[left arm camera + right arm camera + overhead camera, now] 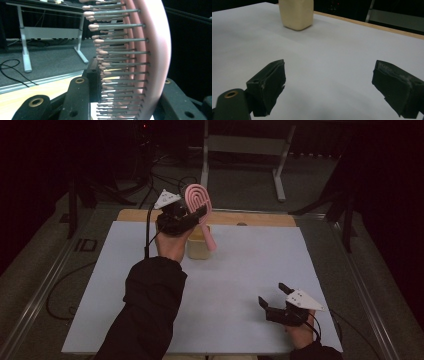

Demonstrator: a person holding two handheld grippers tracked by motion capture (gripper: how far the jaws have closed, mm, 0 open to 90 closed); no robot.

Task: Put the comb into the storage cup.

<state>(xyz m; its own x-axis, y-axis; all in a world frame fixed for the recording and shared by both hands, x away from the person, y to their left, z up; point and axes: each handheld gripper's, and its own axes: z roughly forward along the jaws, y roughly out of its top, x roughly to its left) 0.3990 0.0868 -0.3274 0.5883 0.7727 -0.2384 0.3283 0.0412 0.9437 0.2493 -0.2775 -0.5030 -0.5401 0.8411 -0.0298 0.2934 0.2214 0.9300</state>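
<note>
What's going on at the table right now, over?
Left gripper shut on pink hairbrush, handle angled down at beige container. Right gripper open, low over white sheet. Nothing blocking.

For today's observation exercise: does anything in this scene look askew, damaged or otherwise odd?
Nothing is spilled or broken. The pink hairbrush, clamped in the left gripper, hangs tilted, its handle end slanting down at the cream container. The right gripper rests open over the white sheet; its pads look scuffed.
</note>
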